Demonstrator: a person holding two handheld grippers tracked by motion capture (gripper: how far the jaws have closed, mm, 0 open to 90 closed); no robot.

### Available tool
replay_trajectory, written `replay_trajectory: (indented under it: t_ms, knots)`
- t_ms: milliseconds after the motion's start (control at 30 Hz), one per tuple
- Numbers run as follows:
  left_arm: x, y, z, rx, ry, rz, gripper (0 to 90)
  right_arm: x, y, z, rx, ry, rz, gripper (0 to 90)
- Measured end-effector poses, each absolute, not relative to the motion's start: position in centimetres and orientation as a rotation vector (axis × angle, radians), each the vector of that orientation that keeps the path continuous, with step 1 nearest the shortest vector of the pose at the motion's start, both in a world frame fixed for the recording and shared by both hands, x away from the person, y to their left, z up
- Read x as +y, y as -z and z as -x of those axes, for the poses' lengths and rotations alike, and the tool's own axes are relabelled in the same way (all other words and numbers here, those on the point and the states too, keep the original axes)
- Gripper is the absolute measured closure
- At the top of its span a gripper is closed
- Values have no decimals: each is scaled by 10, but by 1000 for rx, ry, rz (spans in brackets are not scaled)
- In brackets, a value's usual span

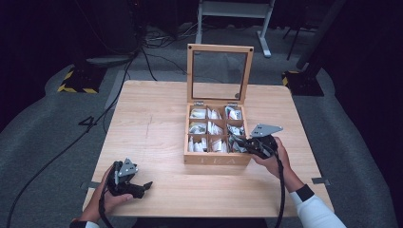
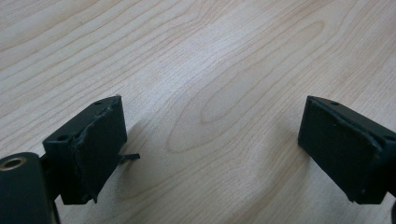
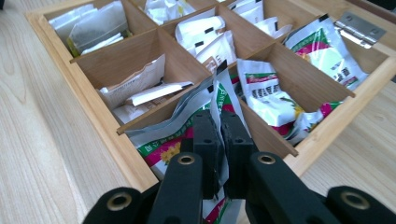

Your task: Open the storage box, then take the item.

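Note:
A wooden tea box [image 1: 217, 160] stands on the table with its glass lid [image 1: 218, 71] raised. Its compartments hold paper and foil tea packets. My right gripper [image 1: 237, 141] reaches into the front right compartment from the right. In the right gripper view its jaws [image 3: 220, 123] are shut on the upper edge of a silver tea packet [image 3: 161, 149] with green and pink print, which leans on the box's front wall [image 3: 91, 105]. My left gripper [image 1: 145, 186] rests near the table's front left corner, far from the box. It is open [image 2: 212, 126], with bare wood between its pads.
The light wooden table [image 1: 152, 123] is bare to the left of the box. A metal hinge [image 3: 362, 28] joins lid and box at the back. Black cables trail over the grey floor [image 1: 43, 118], and a white frame [image 1: 233, 12] stands behind the table.

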State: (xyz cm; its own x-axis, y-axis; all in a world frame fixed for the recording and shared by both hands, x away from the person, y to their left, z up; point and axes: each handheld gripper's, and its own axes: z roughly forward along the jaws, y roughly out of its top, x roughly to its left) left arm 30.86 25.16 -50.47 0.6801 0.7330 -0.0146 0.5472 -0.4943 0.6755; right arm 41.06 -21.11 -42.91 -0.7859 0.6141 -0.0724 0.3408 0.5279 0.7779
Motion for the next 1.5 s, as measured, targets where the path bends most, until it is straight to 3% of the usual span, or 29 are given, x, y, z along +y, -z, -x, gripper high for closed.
replay_trajectory:
  t_ms: [833,1500]
  knots:
    - [252,505,-309,977,-363,-2224,83,-243,394,-409,2285,-1360,-793,874]
    - [251,505,-308,980,-364,-2225,84,-240,377,-392,2276,-1430,-694,875]
